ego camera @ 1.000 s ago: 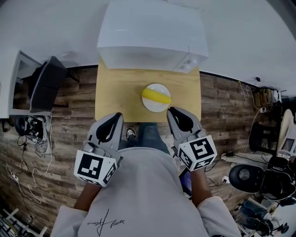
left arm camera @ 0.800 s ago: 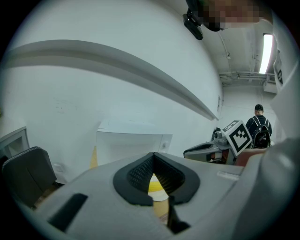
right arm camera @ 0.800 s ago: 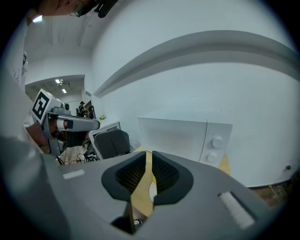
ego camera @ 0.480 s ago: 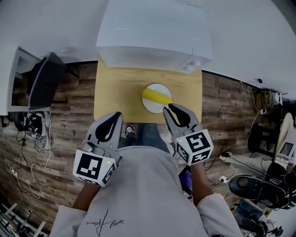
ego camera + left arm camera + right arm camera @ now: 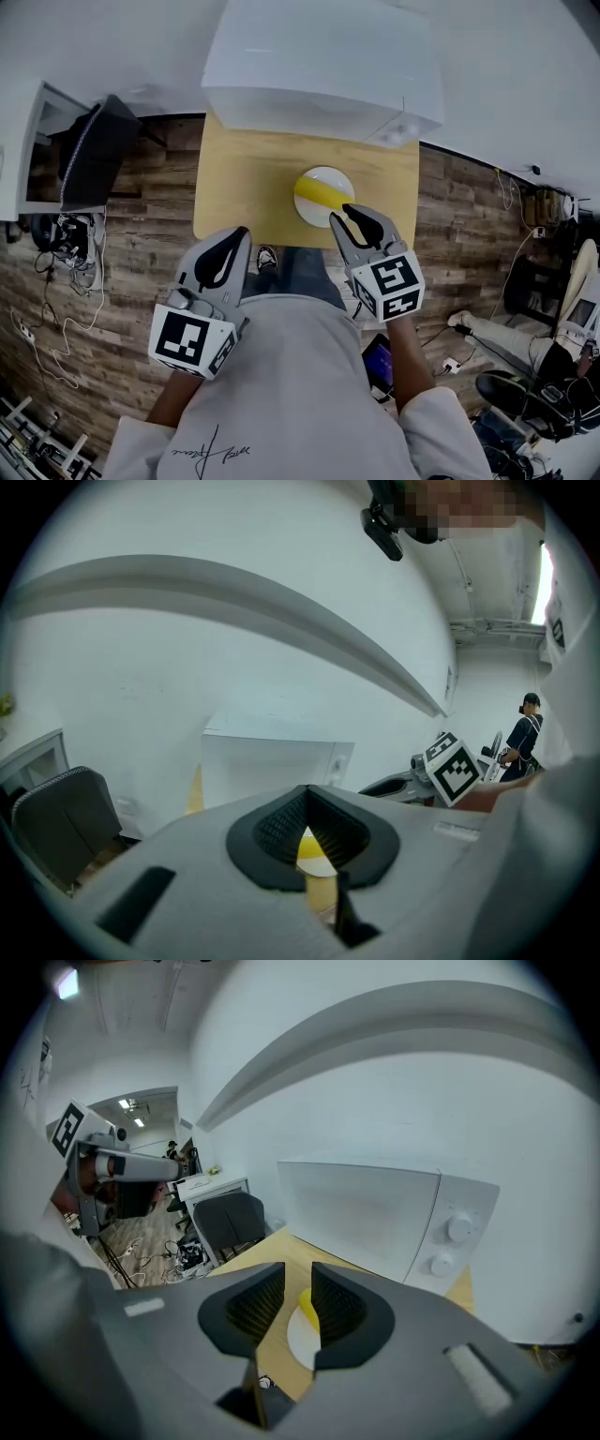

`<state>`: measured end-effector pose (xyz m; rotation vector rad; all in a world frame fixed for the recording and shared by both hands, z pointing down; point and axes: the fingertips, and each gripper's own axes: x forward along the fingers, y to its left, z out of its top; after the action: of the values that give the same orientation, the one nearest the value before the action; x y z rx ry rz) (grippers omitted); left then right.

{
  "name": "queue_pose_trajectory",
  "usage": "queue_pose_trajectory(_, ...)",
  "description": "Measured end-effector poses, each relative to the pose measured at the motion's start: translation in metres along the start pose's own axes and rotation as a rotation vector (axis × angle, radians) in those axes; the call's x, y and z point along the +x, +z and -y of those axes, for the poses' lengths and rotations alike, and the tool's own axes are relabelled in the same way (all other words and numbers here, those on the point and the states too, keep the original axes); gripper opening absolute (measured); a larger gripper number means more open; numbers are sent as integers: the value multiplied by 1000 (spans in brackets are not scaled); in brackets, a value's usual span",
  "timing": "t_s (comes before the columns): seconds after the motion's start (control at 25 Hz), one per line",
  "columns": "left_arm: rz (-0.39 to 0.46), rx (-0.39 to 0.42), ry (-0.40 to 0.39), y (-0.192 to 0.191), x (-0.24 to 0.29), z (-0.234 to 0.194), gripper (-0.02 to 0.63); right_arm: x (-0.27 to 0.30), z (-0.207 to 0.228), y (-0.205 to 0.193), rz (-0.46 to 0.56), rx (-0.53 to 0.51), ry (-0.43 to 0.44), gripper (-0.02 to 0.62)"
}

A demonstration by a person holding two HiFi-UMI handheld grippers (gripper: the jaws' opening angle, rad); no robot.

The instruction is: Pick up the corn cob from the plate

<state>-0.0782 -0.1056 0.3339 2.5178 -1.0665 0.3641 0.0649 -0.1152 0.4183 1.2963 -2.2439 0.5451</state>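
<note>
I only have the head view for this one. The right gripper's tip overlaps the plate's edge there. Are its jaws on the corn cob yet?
Observer: No. In the right gripper view, the right gripper has its jaws apart. They have just been opening, and nothing is between them. The corn cob lies beyond them on the plate.
Operator: And the left gripper, is it holding anything?
Observer: No. In its own view, the left gripper has its jaw tips together and grips nothing.
</note>
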Motion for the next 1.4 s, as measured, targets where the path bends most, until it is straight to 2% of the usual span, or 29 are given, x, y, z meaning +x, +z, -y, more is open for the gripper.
queue_pose_trajectory(1.4, -56, -35, 65, -13, 13, -4, -6, 84, 29, -75, -282, -181, 98, 193)
